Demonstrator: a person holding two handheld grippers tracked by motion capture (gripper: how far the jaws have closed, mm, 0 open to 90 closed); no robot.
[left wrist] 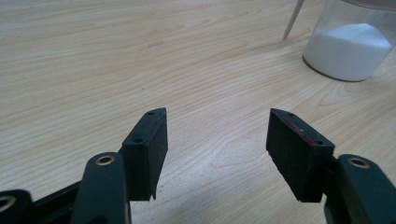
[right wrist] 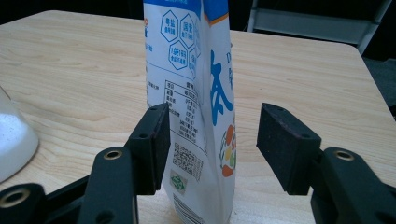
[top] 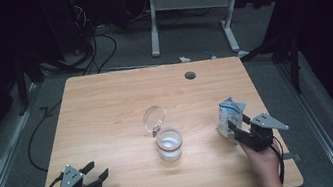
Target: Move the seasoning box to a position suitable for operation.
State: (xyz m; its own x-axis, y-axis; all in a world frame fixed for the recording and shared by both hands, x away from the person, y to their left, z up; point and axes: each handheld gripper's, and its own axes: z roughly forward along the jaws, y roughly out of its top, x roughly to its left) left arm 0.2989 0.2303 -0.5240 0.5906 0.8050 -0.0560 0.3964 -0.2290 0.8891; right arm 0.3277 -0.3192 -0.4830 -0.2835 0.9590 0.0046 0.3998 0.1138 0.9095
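My right tool (top: 235, 130) stood near the right edge of the tabletop (top: 107, 113) with its jaws spread. Between them stood one pouch (right wrist: 196, 93), upright on its base. The pouch was soft, glossy plastic, white with blue print and a small code patch low on its side. The left pad (right wrist: 156, 144) was just beside the pouch, maybe brushing it; the right pad was clearly apart from it, so nothing was pinched. The pads were flat black blocks with a rough, rubber-like face.

My left tool (top: 94, 175) rested near the front left corner, also spread wide, with only bare wood between its jaws.

In the middle of the tabletop stood one clear round jar (top: 169, 143), partly filled with fine white powder that made a small heap. Its round transparent lid (top: 153, 117) was open and stood tilted behind it.

The tabletop was pale wood with a fine straight grain and rounded corners, and one dark round hole (top: 190, 75) near the far edge. I counted two tools, one pouch, one jar. Wide free wood lay between the left tool and the jar.
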